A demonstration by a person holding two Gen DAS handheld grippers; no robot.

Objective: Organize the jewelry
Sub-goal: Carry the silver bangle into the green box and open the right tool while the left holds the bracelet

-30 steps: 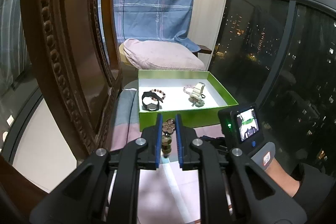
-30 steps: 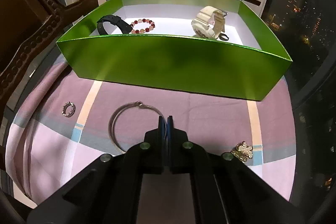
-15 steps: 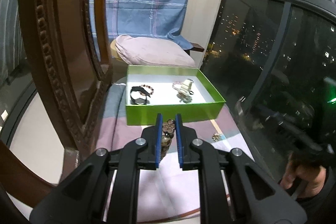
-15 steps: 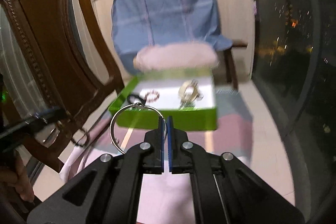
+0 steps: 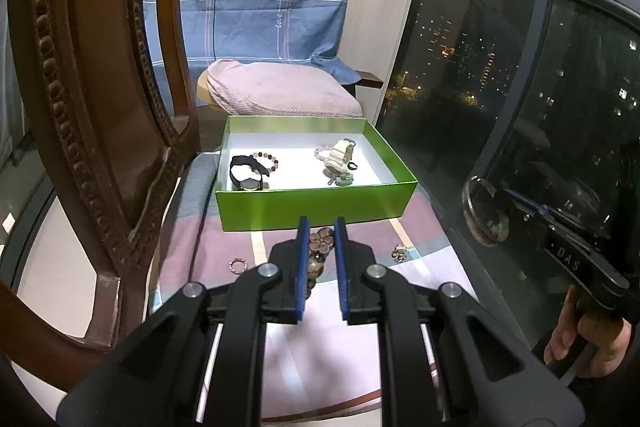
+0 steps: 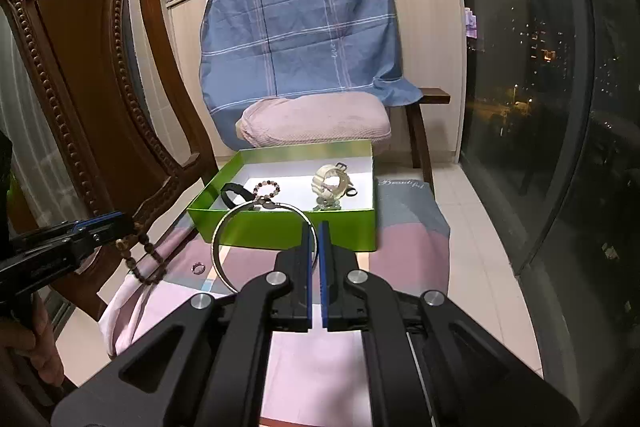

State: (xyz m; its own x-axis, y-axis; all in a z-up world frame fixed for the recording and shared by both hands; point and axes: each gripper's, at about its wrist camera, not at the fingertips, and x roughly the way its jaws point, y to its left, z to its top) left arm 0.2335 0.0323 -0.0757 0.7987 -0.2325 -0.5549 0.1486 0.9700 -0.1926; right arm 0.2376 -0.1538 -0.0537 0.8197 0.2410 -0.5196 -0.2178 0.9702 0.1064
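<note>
Left hand-held gripper [image 5: 319, 227], bottom centre of its own view, is clamped on a brown bead bracelet [image 5: 318, 247] with a flower-shaped piece right between the blue pads. In the right wrist view you can see the same bracelet hanging in a loop off that gripper at the left edge, clear of the cloth.

Right hand-held gripper [image 6: 315, 227] is pinched tight on a thin silver bangle [image 6: 224, 239]; the ring sticks out to the left of the jaws and is held up in the air, overlapping the front wall of the green box [image 6: 280, 231] in the picture.

The green box sits mid-frame on a pink and grey checked cloth [image 6: 408, 239] over the tabletop. Inside it: a black watch [image 5: 246, 175] and a red-and-white bead bracelet [image 5: 267, 159] on the left side, a cream watch [image 5: 340, 157] on the right with a couple of small bits beside it that I can't make out.

On the cloth, in front of the box: a small sparkly ring [image 5: 237, 264] lower left, and a little gold brooch-like piece [image 5: 400, 253] to the right.

Carved wooden chair [image 6: 80, 67] fills the left side.
</note>
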